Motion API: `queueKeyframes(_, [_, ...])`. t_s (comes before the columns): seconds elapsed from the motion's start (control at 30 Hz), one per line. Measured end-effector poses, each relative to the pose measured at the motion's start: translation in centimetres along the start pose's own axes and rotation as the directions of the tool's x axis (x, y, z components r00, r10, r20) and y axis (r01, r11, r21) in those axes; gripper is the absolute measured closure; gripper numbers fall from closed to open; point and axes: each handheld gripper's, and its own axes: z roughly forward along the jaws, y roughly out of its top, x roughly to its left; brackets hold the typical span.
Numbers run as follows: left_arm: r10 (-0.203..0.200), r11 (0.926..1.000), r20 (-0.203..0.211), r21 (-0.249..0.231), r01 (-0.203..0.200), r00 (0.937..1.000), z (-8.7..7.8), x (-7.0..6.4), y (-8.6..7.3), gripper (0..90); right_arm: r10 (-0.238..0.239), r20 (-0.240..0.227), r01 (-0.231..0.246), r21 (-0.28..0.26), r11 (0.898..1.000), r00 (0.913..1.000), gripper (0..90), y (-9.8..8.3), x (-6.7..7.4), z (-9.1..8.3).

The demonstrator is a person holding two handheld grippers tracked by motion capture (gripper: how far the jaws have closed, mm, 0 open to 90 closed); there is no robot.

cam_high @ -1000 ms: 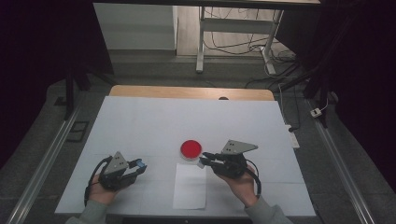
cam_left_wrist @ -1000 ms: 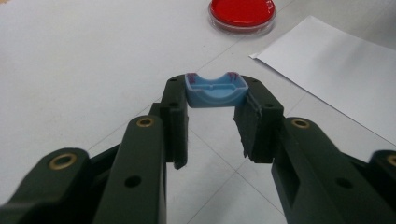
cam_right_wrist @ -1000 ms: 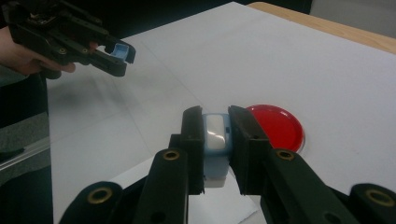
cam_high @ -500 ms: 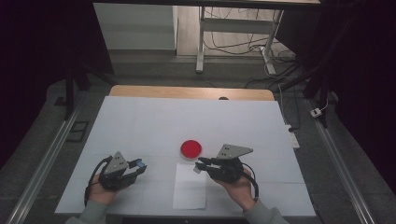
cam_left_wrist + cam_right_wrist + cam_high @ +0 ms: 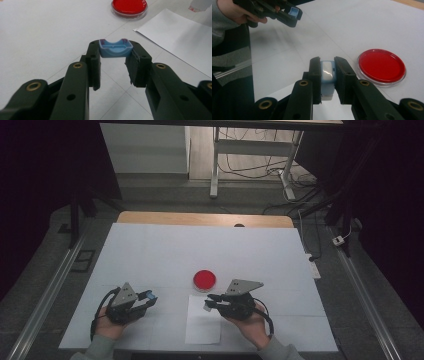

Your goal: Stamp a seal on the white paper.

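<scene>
two grippers, each clamped on small piece: left gripper (image 5: 145,301) pinches blue cap (image 5: 115,48) at jaw tips; right gripper (image 5: 212,302) holds pale blue stamp body (image 5: 327,75) (over white paper sheet (image 5: 202,327)), just beside red dish (image 5: 204,279).

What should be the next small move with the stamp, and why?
Probably lower the right claw so the stamp presses onto the white paper. The left claw already holds the blue cap off, and the stamp hangs just over the paper's edge.
</scene>
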Motion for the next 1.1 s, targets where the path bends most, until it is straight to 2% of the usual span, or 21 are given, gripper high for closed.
queueKeyframes(0.77, [0.001,1.0000,0.000,0.003,-0.001,1.0000,0.0,0.0,0.0,65.4,-0.046,-0.006,0.046,0.083,0.995,0.9989,75.5,-1.0,0.7,1.9])
queueKeyframes(0.9, [0.001,1.0000,0.001,0.001,-0.001,1.0000,0.0,0.0,0.0,65.4,-0.066,-0.010,0.066,0.084,0.994,0.9978,75.5,-1.1,0.9,2.1])
queueKeyframes(1.1, [0.000,1.0000,0.001,0.003,0.000,1.0000,0.1,-0.1,0.0,65.4,-0.066,-0.012,0.066,0.092,0.994,0.9978,75.5,-1.3,0.9,2.6])
